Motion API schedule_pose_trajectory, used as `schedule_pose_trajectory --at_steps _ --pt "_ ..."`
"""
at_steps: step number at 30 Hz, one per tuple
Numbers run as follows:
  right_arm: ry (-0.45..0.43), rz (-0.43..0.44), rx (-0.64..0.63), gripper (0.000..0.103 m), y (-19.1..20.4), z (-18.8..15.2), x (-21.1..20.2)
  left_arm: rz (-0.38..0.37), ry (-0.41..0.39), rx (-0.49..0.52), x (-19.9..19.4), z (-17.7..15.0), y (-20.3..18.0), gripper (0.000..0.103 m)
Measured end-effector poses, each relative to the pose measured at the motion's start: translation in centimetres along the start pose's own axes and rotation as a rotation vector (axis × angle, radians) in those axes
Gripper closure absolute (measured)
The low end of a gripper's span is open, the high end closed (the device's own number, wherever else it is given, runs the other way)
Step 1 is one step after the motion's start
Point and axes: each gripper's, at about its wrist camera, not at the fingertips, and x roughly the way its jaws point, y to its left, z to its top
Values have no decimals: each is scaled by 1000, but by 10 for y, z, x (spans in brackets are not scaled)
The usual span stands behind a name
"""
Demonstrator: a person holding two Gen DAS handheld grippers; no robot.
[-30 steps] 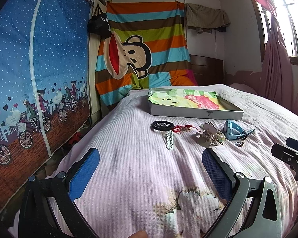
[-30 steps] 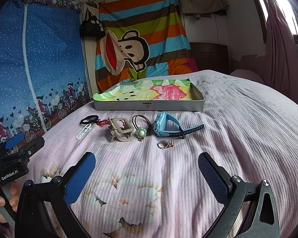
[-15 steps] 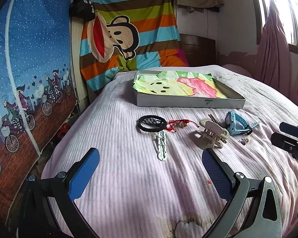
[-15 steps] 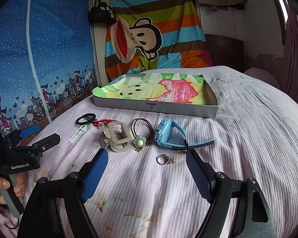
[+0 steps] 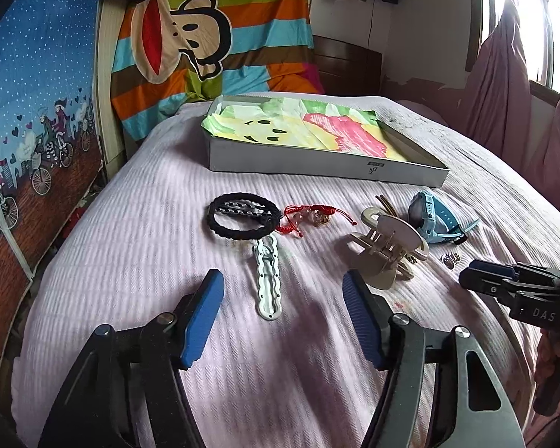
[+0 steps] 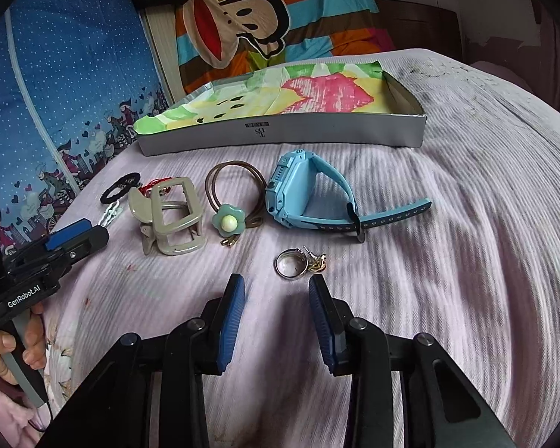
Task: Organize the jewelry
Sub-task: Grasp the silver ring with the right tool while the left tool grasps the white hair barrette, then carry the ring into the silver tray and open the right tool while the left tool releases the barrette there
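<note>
On the pink ribbed bedspread (image 5: pixel 138 261) a row of small things lies across the middle of the bed, just in front of a shallow grey box (image 6: pixel 280 134) lined with bright green, yellow and pink paper. Farthest left is a black braided hair tie (image 5: pixel 242 216), touching a red cord bracelet (image 5: pixel 310 214) on its right. Just nearer than the tie lies a pale wavy hair clip (image 5: pixel 268 280), pointing toward the left gripper (image 5: pixel 283 291), which hangs low over the bedspread with its blue pads spread wide and nothing between them; the clip's near end lies between the fingertips. Next along comes a beige claw clip (image 6: pixel 168 212), resting on its side. Beside it lies a brown elastic hair band with a green flower charm (image 6: pixel 227 222), and touching that band on the right a blue child's watch (image 6: pixel 302 198) stands on its edge, its strap trailing off to the right. Nearer than the watch, a silver ring (image 6: pixel 289 263) lies against a small gold earring (image 6: pixel 317 261). The right gripper (image 6: pixel 276 291) hovers just short of the ring, its pads released but only partly apart, grasping nothing. Far behind the box hangs a striped cloth with a cartoon monkey (image 5: pixel 190 41).
</note>
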Motion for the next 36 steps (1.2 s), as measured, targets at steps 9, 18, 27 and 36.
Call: schedule_pose_trajectory --at_steps 9,18,27,36 --pt "21 13 -8 70 -4 9 28 -19 6 -18 4 -4 6 57" --pt "17 54 -32 82 1 9 33 -33 28 -16 14 -5 4 83" --pt "-10 73 -63 83 8 10 31 -55 16 26 15 -9 -6 100" --pt "-159 84 -168 83 31 16 -4 -99 -98 93 -9 -5 -25 101"
